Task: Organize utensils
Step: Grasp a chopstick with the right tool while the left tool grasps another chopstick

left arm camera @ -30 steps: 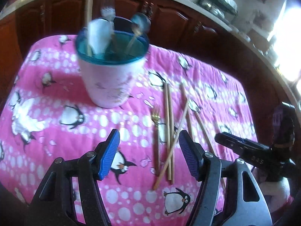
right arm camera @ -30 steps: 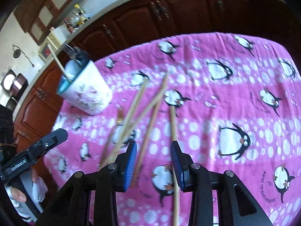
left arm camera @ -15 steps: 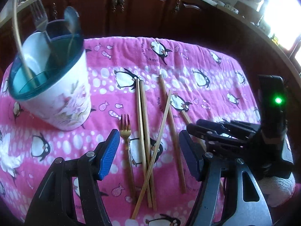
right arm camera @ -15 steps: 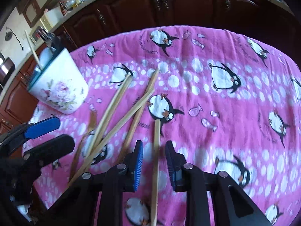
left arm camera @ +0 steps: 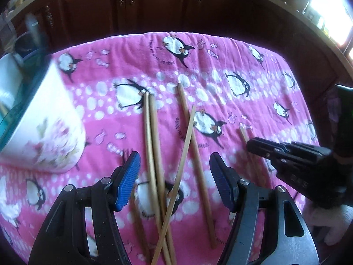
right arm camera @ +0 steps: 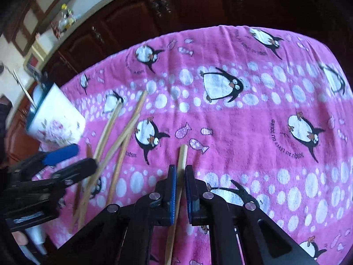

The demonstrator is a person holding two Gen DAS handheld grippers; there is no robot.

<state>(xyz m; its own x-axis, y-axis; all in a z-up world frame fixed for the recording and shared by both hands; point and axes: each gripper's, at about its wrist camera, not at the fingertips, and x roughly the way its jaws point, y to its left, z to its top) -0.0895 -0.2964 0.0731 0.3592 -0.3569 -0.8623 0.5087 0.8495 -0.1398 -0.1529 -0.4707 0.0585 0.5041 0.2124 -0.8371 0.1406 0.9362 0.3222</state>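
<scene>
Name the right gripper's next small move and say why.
Probably lift a little. The right gripper has closed on the lone chopstick, which still lies on the pink cloth; raising it clears the way toward the cup.

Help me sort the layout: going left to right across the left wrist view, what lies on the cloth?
Flowered cup → pair of chopsticks side by side → lone chopstick → chopstick shut in the right gripper.
</scene>
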